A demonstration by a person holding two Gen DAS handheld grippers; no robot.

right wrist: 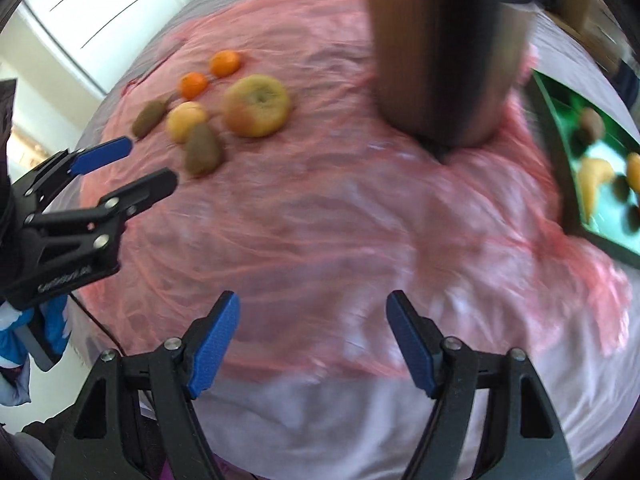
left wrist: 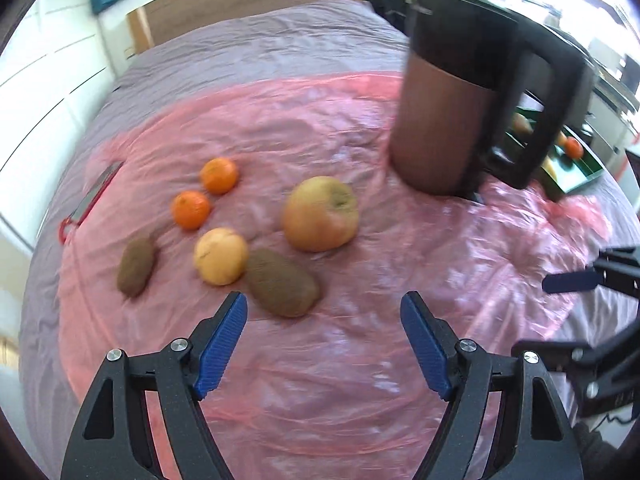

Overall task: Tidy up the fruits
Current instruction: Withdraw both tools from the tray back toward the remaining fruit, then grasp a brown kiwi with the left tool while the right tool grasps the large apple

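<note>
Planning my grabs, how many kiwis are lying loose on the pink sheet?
2. The near kiwi lies just ahead of the left gripper; the far kiwi lies left of the yellow fruit. The kettle could hide others.

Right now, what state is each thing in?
left gripper: open, empty
right gripper: open, empty
apple: loose on the pink sheet
near kiwi: loose, just ahead of the left gripper
jug: upright
green tray: holds fruit
</note>
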